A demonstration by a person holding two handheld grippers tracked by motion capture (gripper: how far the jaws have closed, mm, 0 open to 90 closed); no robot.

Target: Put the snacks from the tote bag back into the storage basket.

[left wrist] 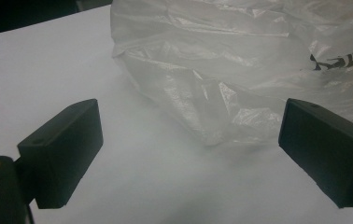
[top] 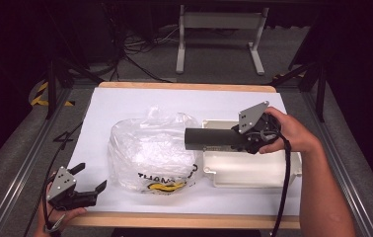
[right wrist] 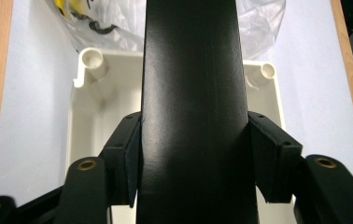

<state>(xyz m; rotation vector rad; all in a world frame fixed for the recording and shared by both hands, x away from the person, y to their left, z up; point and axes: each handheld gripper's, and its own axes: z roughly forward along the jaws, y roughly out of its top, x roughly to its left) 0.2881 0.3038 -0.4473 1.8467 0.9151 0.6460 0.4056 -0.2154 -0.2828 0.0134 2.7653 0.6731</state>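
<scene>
A long black box (top: 209,139) hangs level above an open white plastic case (top: 253,170), one end clamped between the jaws of the right gripper (top: 241,140), the other reaching out over a crumpled clear plastic bag (top: 150,150) just beside the case. In the right gripper view the box (right wrist: 193,112) runs straight out between both pads. The left gripper (top: 93,180) rests near the table's (top: 184,219) front edge, jaws apart, pointed at the bag (left wrist: 240,60).

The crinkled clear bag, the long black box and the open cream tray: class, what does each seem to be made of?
Crinkled clear bag: thin plastic film, glossy and creased. Long black box: probably matte card or plastic, with flat faces and a dull sheen. Open cream tray: moulded rigid plastic, with smooth corner posts.
</scene>
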